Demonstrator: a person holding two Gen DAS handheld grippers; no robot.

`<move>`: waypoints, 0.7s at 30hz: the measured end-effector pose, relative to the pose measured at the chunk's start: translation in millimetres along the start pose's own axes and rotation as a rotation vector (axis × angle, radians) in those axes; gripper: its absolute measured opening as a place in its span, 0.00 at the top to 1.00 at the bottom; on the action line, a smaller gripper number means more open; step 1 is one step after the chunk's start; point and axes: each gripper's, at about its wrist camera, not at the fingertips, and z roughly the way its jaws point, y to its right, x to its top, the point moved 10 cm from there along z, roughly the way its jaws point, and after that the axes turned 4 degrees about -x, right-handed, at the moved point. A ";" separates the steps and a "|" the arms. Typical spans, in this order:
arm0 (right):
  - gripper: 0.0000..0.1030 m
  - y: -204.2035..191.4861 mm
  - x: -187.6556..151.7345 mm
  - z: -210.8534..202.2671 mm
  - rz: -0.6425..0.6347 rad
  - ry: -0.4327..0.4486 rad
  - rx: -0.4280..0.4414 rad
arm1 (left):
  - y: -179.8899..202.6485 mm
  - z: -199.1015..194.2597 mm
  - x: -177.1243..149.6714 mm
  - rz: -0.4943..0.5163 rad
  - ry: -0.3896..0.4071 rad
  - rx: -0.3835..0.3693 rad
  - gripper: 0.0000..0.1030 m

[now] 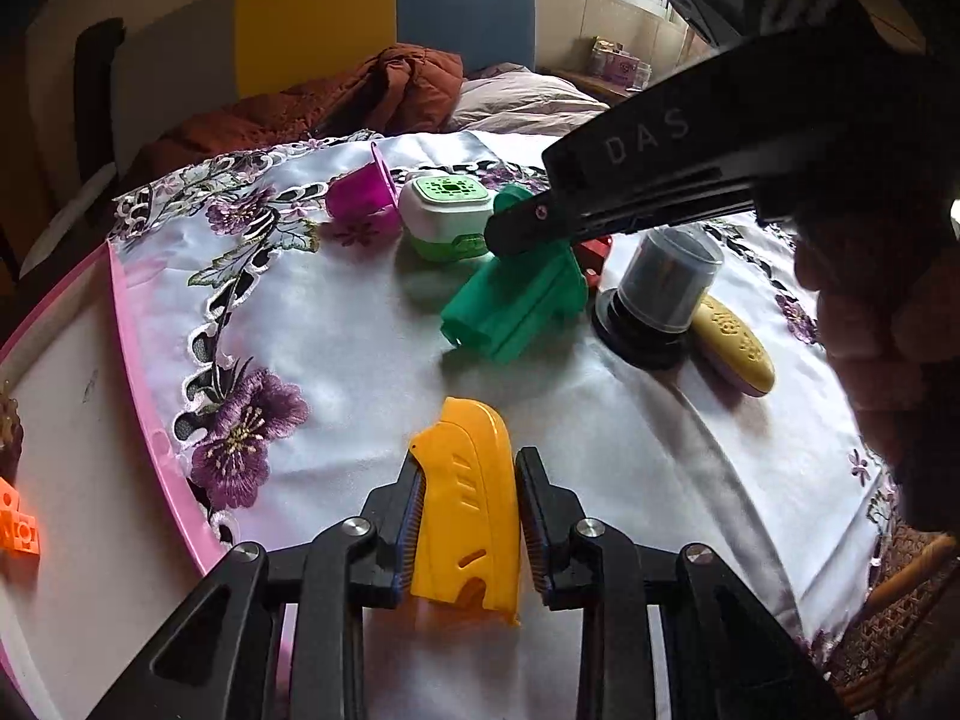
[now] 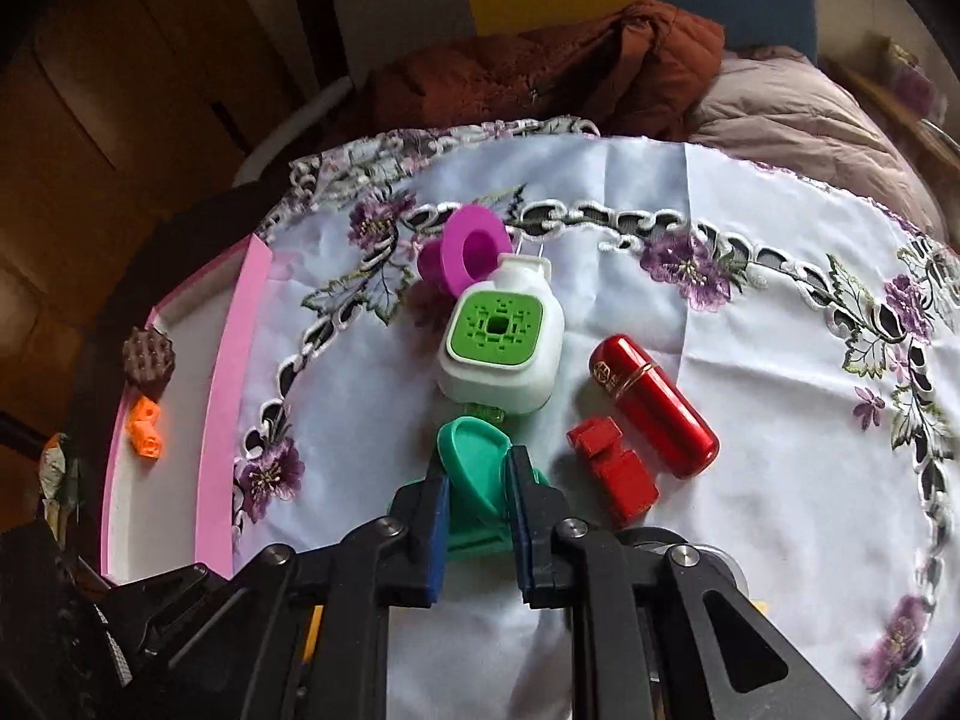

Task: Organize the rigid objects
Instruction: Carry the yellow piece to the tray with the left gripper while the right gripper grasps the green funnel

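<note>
In the left wrist view my left gripper (image 1: 471,461) is shut on a yellow plastic piece (image 1: 465,540), held just above the white embroidered cloth (image 1: 360,360). A green plastic piece (image 1: 516,306) lies in the middle of the cloth. In the right wrist view my right gripper (image 2: 477,480) is shut on that green piece (image 2: 474,456), with both blue pads against its sides. The left wrist view shows the right gripper's black body (image 1: 660,180) coming in from the upper right, its tip on the green piece.
A magenta cup (image 2: 462,252), a white box with a green lid (image 2: 501,348), a red cylinder (image 2: 654,408) and a red block (image 2: 612,474) lie close by. A clear-domed container (image 1: 666,294) and a yellow oval (image 1: 735,348) sit to the right. A pink-rimmed tray (image 2: 234,372) on the left holds orange blocks (image 2: 145,426).
</note>
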 end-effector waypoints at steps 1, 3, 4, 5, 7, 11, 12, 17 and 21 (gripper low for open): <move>0.83 0.1 -0.4 -1.6 0.007 0.008 0.007 | 2.0 -2.4 -1.4 0.001 0.000 -0.010 0.72; 0.83 0.2 0.0 -3.7 0.013 0.024 0.023 | 7.2 -11.3 -4.3 0.014 0.005 -0.026 0.72; 0.83 0.4 0.0 -3.7 0.011 0.027 0.023 | 9.2 -16.9 -4.9 0.015 0.011 -0.039 0.72; 0.83 0.1 0.2 -3.5 0.008 0.027 0.022 | 10.1 -22.7 -5.0 0.013 0.019 -0.048 0.72; 0.83 -0.9 0.2 -2.7 -0.005 0.027 0.011 | 8.2 -37.0 -2.8 0.003 0.040 -0.056 0.72; 0.83 -2.4 -0.8 -1.5 -0.036 0.025 -0.013 | -13.0 -67.4 10.3 -0.097 0.089 -0.080 0.72; 0.83 -2.7 -0.5 -1.6 -0.040 0.026 -0.016 | -22.4 -75.3 15.5 -0.123 0.108 -0.076 0.72; 0.83 -3.7 -1.4 -2.7 -0.057 0.031 -0.029 | -93.0 -95.6 41.5 -0.246 0.151 0.021 0.72; 0.83 -5.9 -0.9 -2.8 -0.073 0.034 -0.035 | -155.6 -87.5 48.9 -0.348 0.124 0.080 0.72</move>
